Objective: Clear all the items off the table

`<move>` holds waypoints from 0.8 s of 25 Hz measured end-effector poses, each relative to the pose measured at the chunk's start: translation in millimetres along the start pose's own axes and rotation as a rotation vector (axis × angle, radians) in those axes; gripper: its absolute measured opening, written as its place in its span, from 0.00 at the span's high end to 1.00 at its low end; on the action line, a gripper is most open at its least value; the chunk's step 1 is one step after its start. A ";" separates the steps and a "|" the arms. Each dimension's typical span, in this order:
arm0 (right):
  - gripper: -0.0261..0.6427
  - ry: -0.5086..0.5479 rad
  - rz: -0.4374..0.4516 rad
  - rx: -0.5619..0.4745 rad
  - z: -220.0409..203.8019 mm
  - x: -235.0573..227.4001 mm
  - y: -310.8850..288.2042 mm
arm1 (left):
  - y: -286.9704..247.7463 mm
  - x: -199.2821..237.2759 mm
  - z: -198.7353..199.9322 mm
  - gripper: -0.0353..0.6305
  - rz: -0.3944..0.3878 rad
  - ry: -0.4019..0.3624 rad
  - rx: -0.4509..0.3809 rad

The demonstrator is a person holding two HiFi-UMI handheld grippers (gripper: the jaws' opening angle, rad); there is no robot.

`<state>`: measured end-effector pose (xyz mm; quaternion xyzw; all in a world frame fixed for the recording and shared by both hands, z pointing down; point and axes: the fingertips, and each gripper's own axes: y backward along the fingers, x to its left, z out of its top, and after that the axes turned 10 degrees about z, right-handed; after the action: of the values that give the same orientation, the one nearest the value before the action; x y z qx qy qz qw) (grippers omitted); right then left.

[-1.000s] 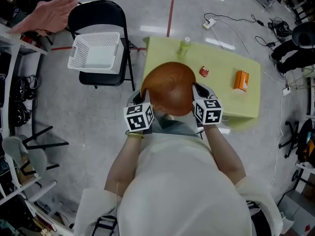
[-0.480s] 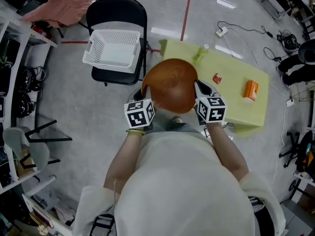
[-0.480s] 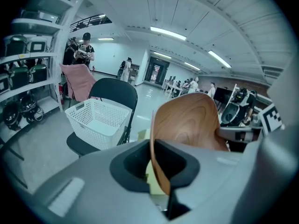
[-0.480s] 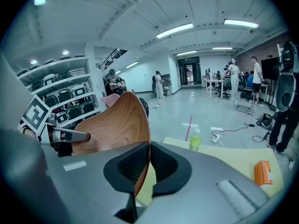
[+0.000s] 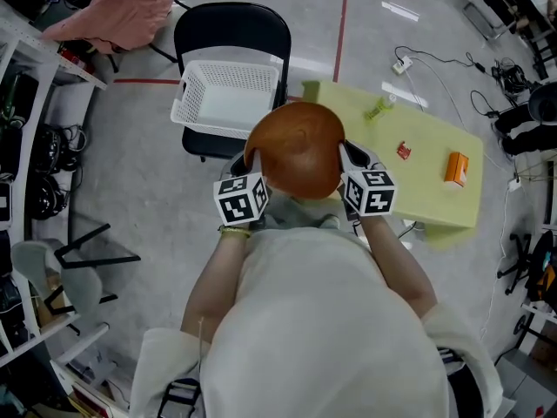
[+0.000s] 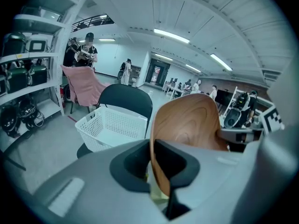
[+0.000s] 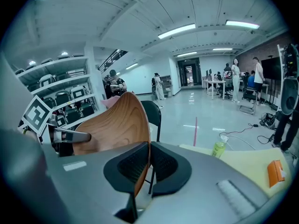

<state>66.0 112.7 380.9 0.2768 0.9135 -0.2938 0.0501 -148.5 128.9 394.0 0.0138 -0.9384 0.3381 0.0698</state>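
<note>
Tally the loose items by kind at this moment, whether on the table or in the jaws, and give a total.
Wooden bowl, held: 1
Green bottle: 1
Red packet: 1
Orange box: 1
Total: 4

— Where is the bowl (image 5: 296, 146)?
— Between the left gripper (image 5: 251, 166) and the right gripper (image 5: 346, 158), before the basket (image 5: 228, 78) on the chair (image 5: 231, 29); the table (image 5: 435, 203) lies right.
— On the table?
— Bottle (image 5: 379, 108) behind, packet (image 5: 404, 151) middle, box (image 5: 456, 169) rightmost.
</note>
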 end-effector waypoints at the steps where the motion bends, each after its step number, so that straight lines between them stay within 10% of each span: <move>1: 0.94 0.002 0.002 0.000 3.1 7.5 -7.9 | -1.3 10.4 3.6 0.89 0.001 0.001 -0.001; 20: 0.94 0.001 0.016 0.030 23.3 118.9 -106.0 | -10.2 156.4 30.5 0.89 0.008 0.025 0.027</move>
<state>-92.5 84.7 385.5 0.2851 0.9067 -0.3070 0.0481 -306.4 105.0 399.2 0.0068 -0.9328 0.3511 0.0802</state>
